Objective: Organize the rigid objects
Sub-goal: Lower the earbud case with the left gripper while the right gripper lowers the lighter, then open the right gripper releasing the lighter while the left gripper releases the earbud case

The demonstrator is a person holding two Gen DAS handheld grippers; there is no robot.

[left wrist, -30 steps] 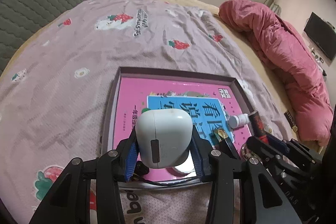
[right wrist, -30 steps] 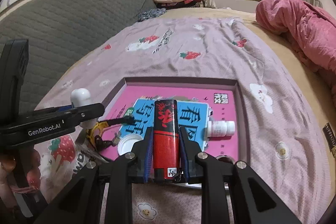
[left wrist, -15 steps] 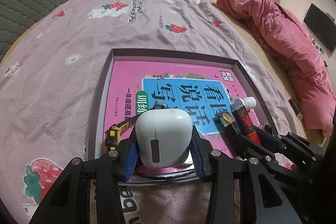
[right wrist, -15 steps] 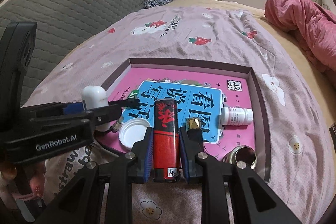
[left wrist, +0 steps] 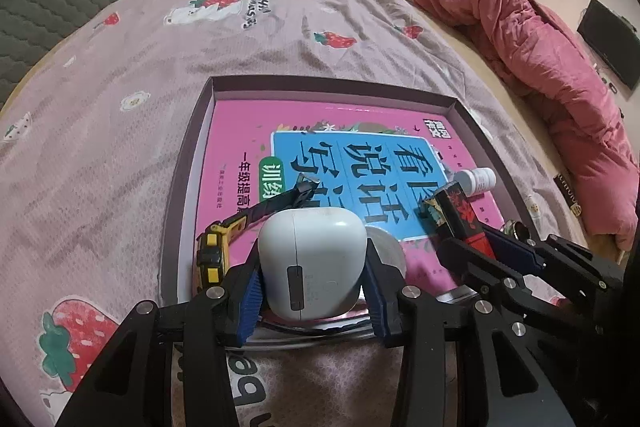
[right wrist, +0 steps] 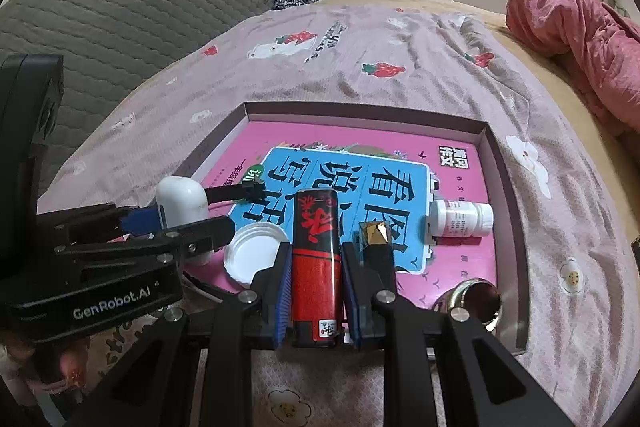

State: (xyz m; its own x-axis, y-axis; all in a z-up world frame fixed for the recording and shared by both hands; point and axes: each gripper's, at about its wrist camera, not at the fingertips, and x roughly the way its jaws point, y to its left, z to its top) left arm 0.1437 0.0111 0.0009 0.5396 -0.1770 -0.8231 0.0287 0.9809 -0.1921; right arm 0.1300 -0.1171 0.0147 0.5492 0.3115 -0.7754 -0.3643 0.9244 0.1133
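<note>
The left wrist camera sat low behind the left gripper (left wrist: 312,267), looking forward and slightly down along its fingers, close over the near edge of the shallow box (left wrist: 188,163) on the bed (left wrist: 120,67); the right wrist camera sat likewise behind the right gripper (right wrist: 314,275), just beside and to the right, facing the same way; both views shared the box, the pink book (right wrist: 360,147), the window wall, and each other's gripper.

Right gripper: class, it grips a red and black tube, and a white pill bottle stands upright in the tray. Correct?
Not quite. The right gripper does grip the tube, but the right wrist view shows the pill bottle lying on its side in the tray.
</note>
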